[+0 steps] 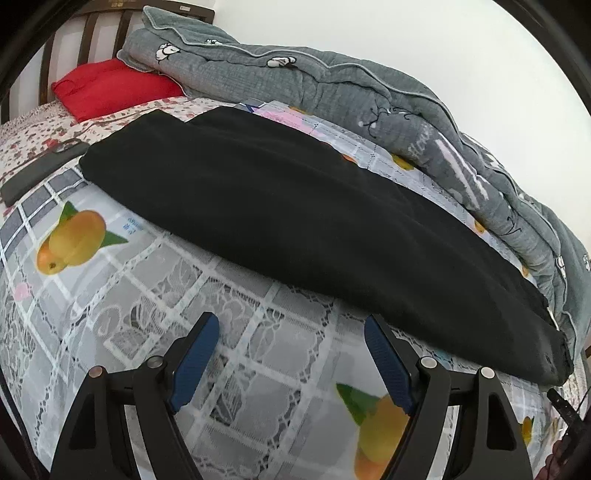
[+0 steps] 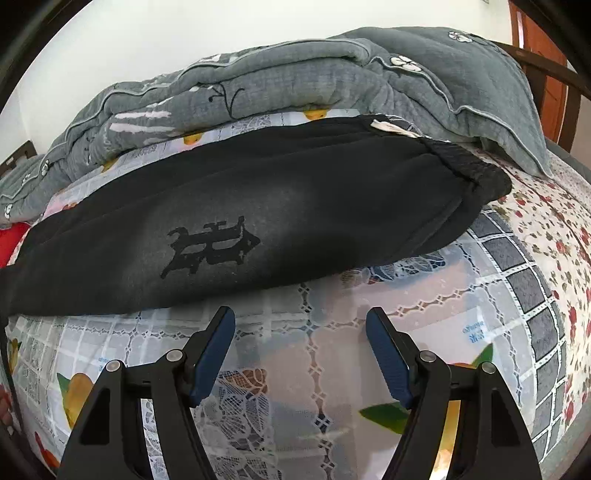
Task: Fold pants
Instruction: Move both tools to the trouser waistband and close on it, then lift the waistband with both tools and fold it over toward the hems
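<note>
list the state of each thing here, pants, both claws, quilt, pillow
pants: lying flat on the bed, apparently folded lengthwise, not held
left claw: open, empty, short of the pants
right claw: open, empty, short of the pants
quilt: bunched up behind the pants
pillow: lying by the headboard

White wall (image 1: 406, 44), wooden headboard (image 1: 88, 33) (slatted), daylight

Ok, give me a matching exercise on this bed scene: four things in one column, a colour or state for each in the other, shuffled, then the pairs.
Things:
1. pants
2. pillow
3. quilt
4. left gripper

Colours or states:
A. red
B. grey, bunched along the wall
C. open, holding nothing
D. black, lying lengthwise on the bed

Pairs: 1-D, 2-A, 3-B, 4-C
</note>
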The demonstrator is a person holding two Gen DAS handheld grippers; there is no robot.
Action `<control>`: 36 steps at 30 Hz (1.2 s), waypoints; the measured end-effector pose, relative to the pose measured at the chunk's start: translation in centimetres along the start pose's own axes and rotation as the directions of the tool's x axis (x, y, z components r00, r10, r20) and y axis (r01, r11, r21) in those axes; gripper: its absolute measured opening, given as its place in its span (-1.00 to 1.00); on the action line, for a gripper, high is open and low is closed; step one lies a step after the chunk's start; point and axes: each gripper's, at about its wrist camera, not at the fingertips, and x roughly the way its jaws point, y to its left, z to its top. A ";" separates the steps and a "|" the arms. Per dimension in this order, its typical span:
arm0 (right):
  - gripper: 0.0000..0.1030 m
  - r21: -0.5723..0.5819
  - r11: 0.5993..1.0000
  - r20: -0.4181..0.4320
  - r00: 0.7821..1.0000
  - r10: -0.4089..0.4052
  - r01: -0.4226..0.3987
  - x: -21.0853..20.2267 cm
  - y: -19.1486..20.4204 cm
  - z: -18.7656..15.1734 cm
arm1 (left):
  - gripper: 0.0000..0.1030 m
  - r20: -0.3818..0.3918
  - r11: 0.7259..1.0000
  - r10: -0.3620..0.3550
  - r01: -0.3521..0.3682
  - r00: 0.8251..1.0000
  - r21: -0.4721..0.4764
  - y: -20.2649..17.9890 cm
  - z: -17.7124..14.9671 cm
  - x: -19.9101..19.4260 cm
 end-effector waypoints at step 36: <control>-0.60 0.158 0.982 0.139 0.987 0.079 -0.101 0.0 -4.8 6.1 | -0.86 0.004 0.977 -0.026 0.026 1.000 -0.214 5.2 6.1 2.4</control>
